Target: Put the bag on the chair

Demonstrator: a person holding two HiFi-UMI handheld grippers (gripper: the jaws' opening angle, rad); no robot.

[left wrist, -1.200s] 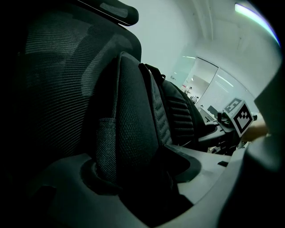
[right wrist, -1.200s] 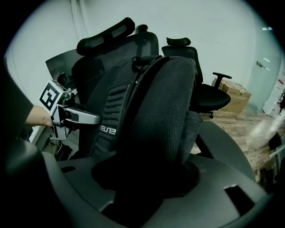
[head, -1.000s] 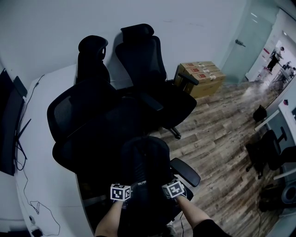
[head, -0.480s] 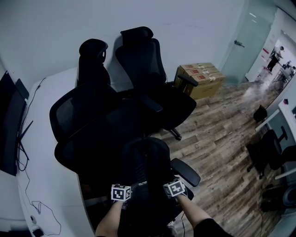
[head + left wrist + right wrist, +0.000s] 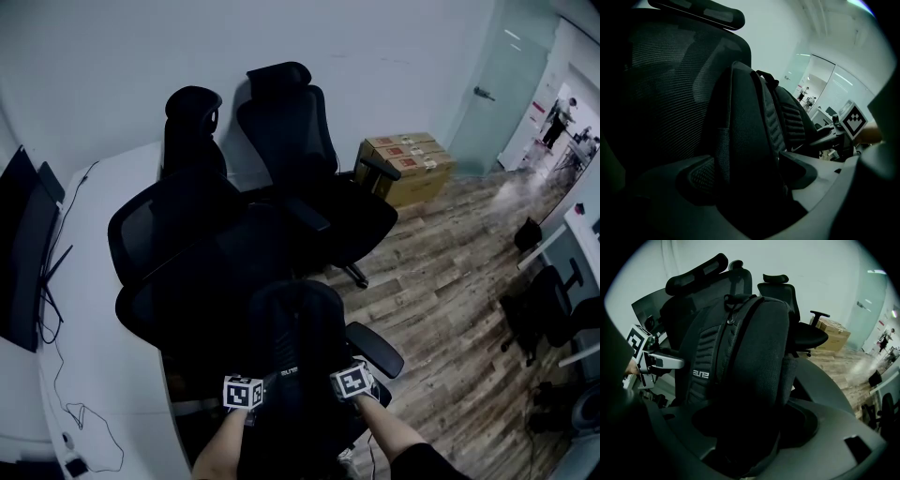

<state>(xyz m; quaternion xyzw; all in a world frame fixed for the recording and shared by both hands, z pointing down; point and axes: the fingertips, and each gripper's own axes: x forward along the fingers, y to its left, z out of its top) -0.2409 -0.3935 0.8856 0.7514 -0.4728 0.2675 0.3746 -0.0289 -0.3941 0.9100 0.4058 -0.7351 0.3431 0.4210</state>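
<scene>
Now the bag (image 5: 295, 323), upright on the chair (image 5: 377, 349), has left gripper (image 5: 248, 384) and right gripper (image 5: 349, 375) astride its sides, jaws just opened wide

Left tongs (image 5: 747, 169), right tongs (image 5: 743, 423) abreast, jaws newly wide round the bag (image 5: 740, 343)

a black bag (image 5: 295, 333) stands upright on the near chair (image 5: 376, 350); the wood floor (image 5: 450, 291) carries other chairs (image 5: 291, 150) and, far right, cardboard boxes (image 5: 405, 165).
</scene>
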